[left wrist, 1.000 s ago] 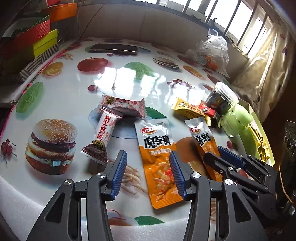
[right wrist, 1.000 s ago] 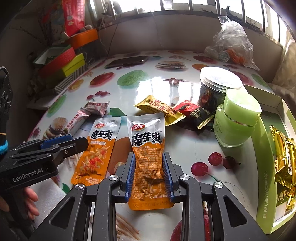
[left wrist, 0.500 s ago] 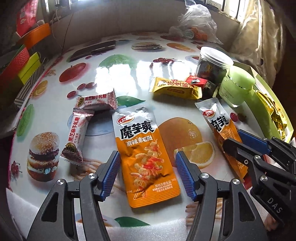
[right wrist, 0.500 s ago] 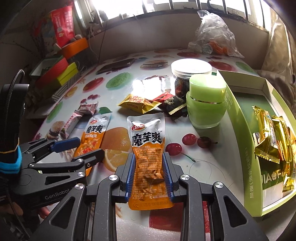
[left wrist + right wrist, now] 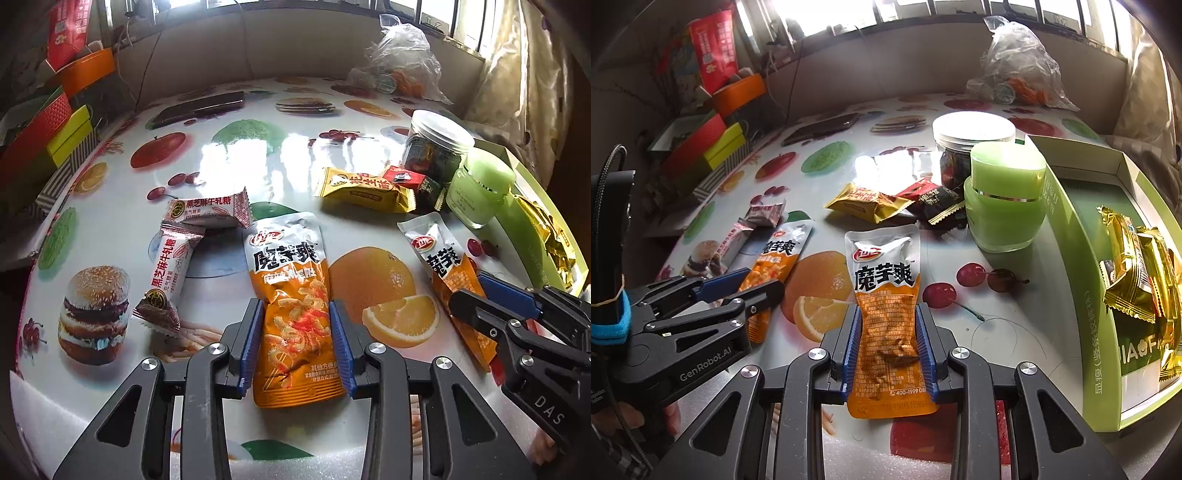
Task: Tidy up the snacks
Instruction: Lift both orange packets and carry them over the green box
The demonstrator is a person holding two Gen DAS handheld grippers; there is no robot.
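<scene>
The left gripper (image 5: 297, 343), jaws just closing, is pinching an orange-and-silver foil snack pouch (image 5: 291, 302) (near table edge); the right gripper (image 5: 888, 350) is clamping a matching pouch (image 5: 886, 299).

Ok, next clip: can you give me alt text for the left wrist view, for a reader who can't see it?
The left gripper, its jaws having just closed in, clamps an orange konjac snack pouch lying on a food-print tablecloth. At right, the right gripper holds a matching pouch. Two sesame nougat bars lie left; a yellow wrapper and two jars sit behind.
</scene>
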